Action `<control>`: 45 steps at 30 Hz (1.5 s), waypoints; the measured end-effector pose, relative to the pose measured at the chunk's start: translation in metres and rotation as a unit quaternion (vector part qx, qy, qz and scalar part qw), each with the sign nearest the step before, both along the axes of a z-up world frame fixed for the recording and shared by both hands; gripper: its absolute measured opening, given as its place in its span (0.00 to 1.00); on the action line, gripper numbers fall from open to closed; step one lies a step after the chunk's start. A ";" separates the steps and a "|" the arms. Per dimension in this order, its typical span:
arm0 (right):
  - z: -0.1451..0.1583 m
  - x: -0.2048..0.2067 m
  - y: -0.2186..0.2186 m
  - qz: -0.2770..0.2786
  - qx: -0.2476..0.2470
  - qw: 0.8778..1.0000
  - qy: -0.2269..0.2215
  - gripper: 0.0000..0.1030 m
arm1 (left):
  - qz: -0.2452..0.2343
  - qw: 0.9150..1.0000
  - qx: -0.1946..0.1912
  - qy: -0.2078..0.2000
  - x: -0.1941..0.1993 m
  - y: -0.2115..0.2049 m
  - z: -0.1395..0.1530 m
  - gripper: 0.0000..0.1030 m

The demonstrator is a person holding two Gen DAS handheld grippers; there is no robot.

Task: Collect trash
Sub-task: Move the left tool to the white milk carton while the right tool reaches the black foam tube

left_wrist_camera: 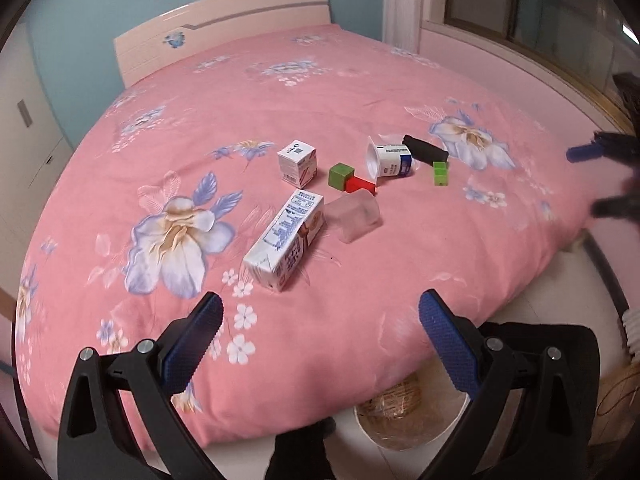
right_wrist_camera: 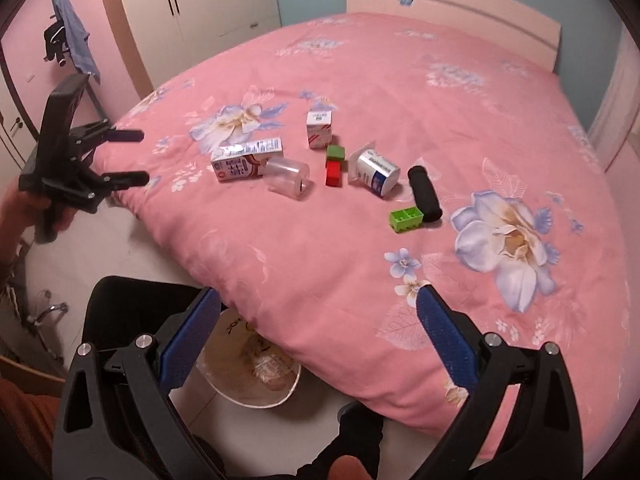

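On the pink floral bed lie a long milk carton, a small carton, a clear plastic cup, a white yogurt cup, a black roll, a green cube, a red block and a green brick. My left gripper is open and empty, near the long carton. My right gripper is open and empty over the bed's near edge.
A white trash bin with paper scraps stands on the floor below the bed's edge. The headboard is at the far end. Wardrobes and a chair with clothes stand to the left. A window sill runs along the right.
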State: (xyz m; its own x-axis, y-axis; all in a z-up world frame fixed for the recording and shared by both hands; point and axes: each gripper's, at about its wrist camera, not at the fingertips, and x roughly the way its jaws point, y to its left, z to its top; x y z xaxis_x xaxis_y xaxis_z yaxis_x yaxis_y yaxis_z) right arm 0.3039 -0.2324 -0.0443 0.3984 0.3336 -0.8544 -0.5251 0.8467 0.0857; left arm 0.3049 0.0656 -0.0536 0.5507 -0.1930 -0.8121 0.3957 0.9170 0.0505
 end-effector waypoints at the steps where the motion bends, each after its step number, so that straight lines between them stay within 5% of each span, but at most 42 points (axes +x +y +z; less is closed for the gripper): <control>1: -0.001 0.005 0.000 0.003 0.001 1.000 0.005 0.93 | -0.001 1.000 0.007 0.003 0.005 -0.001 -0.001 0.97; 16: -0.008 0.093 -0.009 0.003 -0.006 0.998 0.060 0.93 | -0.050 0.997 0.034 0.052 0.066 -0.002 -0.012 0.97; 24: -0.024 0.145 -0.015 -0.011 -0.030 0.996 0.083 0.93 | -0.130 0.985 0.079 0.087 0.087 -0.014 -0.019 0.97; 34: -0.053 0.191 -0.019 -0.018 -0.048 0.992 0.118 0.93 | -0.110 0.979 0.075 0.154 0.140 -0.002 -0.057 0.97; 45: -0.087 0.227 -0.007 -0.006 -0.076 0.987 0.143 0.93 | -0.151 0.964 0.095 0.196 0.168 -0.011 -0.082 0.97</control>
